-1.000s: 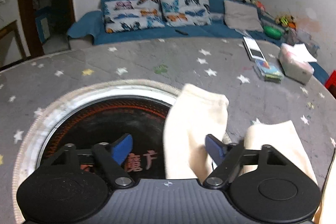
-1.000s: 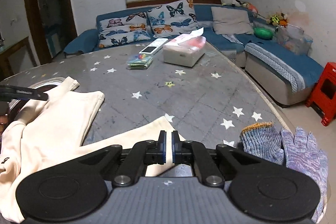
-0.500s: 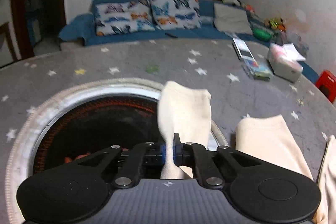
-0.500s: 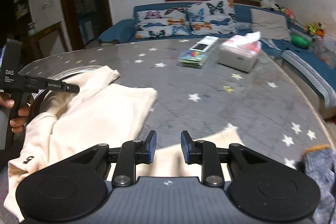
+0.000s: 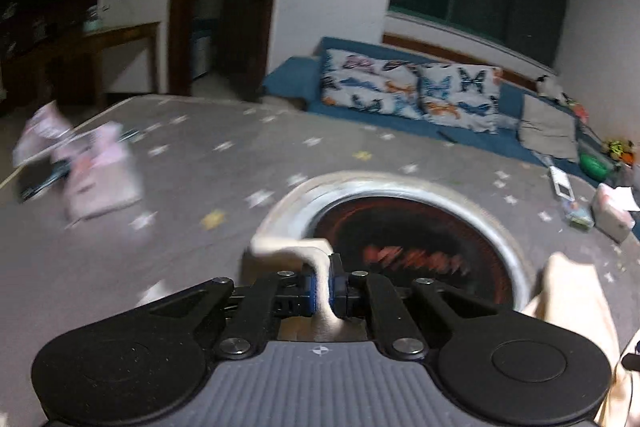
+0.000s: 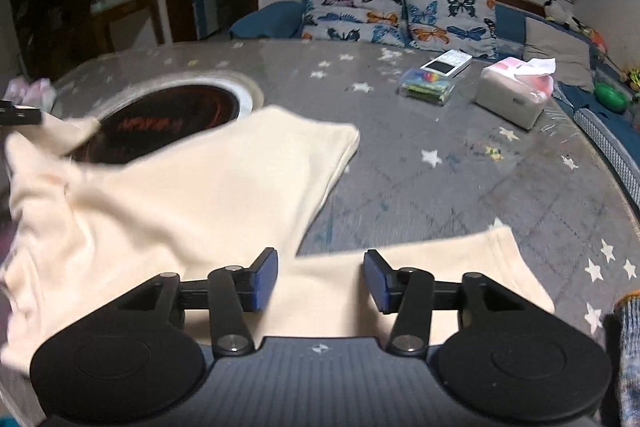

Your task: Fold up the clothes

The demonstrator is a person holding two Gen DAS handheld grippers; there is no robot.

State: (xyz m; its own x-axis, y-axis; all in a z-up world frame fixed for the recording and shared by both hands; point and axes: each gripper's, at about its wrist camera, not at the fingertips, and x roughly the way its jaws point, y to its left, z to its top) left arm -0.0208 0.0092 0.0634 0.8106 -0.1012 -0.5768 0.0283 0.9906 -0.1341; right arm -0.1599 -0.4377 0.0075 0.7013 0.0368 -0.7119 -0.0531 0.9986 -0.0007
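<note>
A cream garment [image 6: 192, 195] lies spread on the grey star-patterned table [image 6: 460, 187]. My left gripper [image 5: 323, 287] is shut on one cream sleeve end [image 5: 288, 251] and holds it lifted above the table; the same sleeve shows at the far left of the right wrist view [image 6: 52, 137]. My right gripper [image 6: 320, 281] is open and empty, hovering over another cream sleeve [image 6: 440, 267] that lies flat near the table's front edge. More of the garment [image 5: 572, 311] shows at the right of the left wrist view.
A round black cooktop with a metal ring [image 5: 404, 227] is set in the table. A tissue box [image 6: 516, 95], a snack pack [image 6: 428, 87] and a remote [image 6: 448, 61] sit far right. Pink packets [image 5: 96, 171] lie at the left. A knit glove [image 6: 628, 347] is bottom right. A blue sofa [image 6: 400, 15] stands behind.
My left gripper closed on the sleeve end, then lifted and swung left with it. My right gripper opened, let go of the other sleeve and turned left.
</note>
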